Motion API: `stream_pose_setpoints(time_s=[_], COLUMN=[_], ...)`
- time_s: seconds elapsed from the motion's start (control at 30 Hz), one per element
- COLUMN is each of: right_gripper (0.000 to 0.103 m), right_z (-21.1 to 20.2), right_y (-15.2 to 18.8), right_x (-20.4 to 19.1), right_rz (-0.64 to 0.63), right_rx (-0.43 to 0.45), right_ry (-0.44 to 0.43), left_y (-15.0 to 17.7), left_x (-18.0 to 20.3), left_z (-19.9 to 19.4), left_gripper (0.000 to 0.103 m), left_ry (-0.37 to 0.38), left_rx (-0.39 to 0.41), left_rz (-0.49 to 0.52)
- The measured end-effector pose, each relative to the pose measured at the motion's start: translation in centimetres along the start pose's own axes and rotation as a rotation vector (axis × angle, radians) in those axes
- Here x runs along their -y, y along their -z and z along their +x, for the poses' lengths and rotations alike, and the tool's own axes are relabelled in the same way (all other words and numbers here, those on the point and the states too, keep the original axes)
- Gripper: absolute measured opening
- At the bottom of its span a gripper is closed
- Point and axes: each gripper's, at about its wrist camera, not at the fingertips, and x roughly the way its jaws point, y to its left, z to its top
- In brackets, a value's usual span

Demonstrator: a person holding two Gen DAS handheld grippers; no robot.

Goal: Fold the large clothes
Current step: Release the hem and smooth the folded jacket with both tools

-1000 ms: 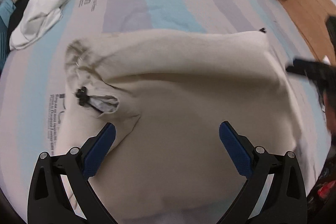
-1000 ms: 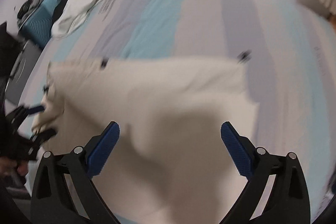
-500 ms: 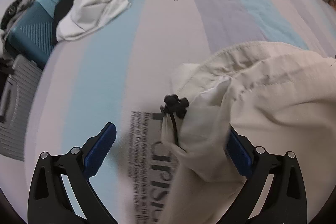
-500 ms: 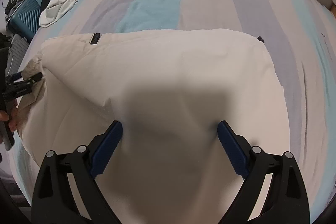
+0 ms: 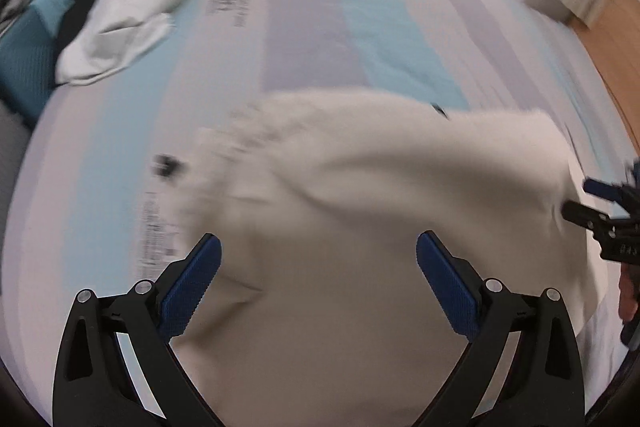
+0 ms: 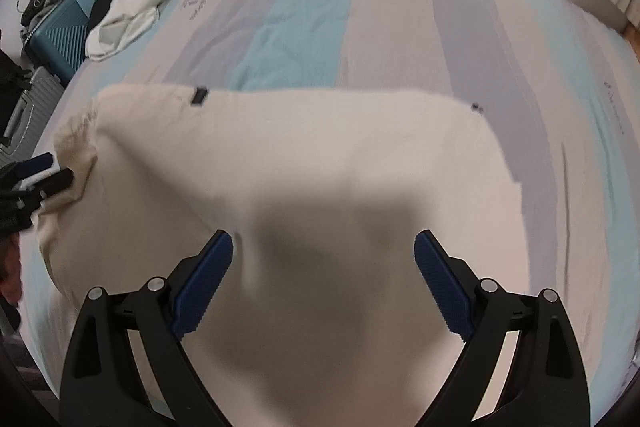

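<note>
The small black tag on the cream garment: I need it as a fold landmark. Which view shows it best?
The right wrist view: the black tag is sharp near the cream garment's far left edge. The left wrist view is motion-blurred, and I cannot find the tag there.

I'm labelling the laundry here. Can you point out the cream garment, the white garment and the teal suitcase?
cream garment (image 6: 320, 155), right wrist view, flat middle panel
white garment (image 6: 136, 3), right wrist view, crumpled centre
teal suitcase (image 6: 56, 43), right wrist view, ribbed side

A cream garment (image 6: 320, 155) is lying on a bed (image 6: 304, 11) striped turquoise, grey and beige; a teal ribbed suitcase (image 6: 56, 43) is showing at upper left.
</note>
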Motion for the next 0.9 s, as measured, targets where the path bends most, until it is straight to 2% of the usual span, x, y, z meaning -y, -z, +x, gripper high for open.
stream_pose_setpoints(time_s=[0.13, 0.27, 0.37, 0.53, 0.6, 0.67, 0.77, 0.9], right_gripper=[0.086, 0.086, 0.086, 0.086, 0.086, 0.086, 0.086, 0.086], right_z=[2.4, 3.2, 3.3, 2.7, 1.9, 1.1, 0.5, 2.3], right_y=[0.8, 0.9, 0.8, 0.1, 0.0, -0.2, -0.3, -0.1], right_x=[-0.4, -0.5, -1.0, -1.9, -2.6, -3.7, -6.2, -9.9], right_rz=[-0.008, -0.008, -0.012, 0.001, 0.008, -0.001, -0.015, -0.060], right_rx=[-0.039, -0.047, -0.048, -0.047, -0.026, -0.004, 0.013, -0.016], right_ry=[0.015, 0.032, 0.055, 0.099, 0.105, 0.108, 0.070, 0.053], left_y=[1.2, 0.8, 0.2, -0.4, -0.4, 0.1, 1.3, 3.6], left_x=[-0.2, -3.2, -5.1, -7.1, -8.9, -10.9, -14.0, -14.1], left_z=[3.2, 4.8, 5.4, 3.2, 1.9, 1.2, 0.2, -0.1], left_gripper=[0.095, 0.096, 0.095, 0.093, 0.094, 0.095, 0.095, 0.096], left_ry=[-0.016, -0.091, -0.105, -0.121, -0.150, -0.155, -0.104, -0.001], left_rx=[-0.027, -0.014, -0.030, -0.011, 0.006, -0.010, -0.048, -0.090], left_rz=[0.003, 0.004, 0.028, 0.061, 0.030, -0.014, -0.079, -0.087])
